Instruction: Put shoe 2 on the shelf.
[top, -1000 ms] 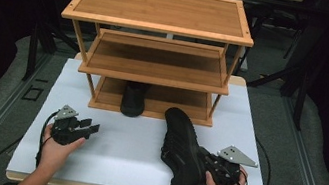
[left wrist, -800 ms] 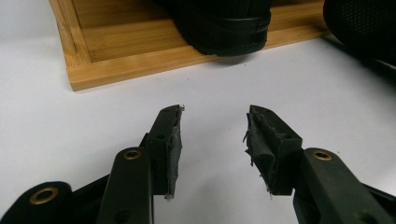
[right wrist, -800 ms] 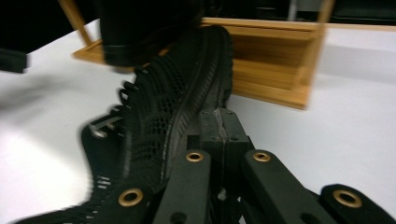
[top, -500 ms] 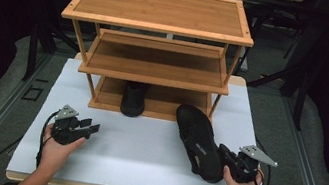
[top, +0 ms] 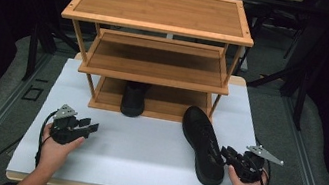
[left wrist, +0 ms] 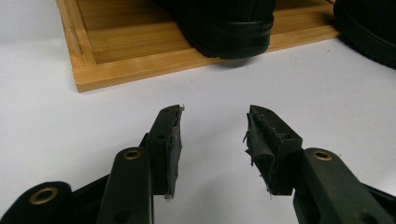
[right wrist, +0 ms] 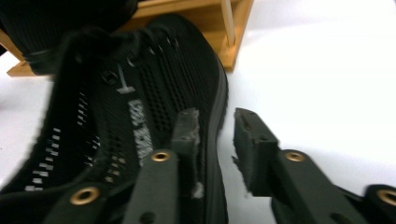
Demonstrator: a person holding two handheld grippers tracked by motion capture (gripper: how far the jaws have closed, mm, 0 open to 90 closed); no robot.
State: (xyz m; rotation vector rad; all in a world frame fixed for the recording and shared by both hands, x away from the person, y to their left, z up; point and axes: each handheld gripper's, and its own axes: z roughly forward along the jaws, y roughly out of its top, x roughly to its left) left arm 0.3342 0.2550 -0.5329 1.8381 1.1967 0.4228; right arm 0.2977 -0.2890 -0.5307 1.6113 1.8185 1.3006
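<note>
The right tool has just been opening its jaws — one pad sits inside the shoe's collar, the other outside the rim, but they no longer press on it, so the shoe is let go. A second ago that tool held the shoe tipped up on its side; half a second ago it lay sole-up; now it rests upright on the white table, heel by the right hand, toe angled toward the rack. The left tool hangs wide open over the bare table, holding nothing. Farther back, a second shoe already stands on the rack's bottom shelf. I judge the freed shoe will likely need a fresh grip — then a slide onto the shelf beside its mate.
</note>
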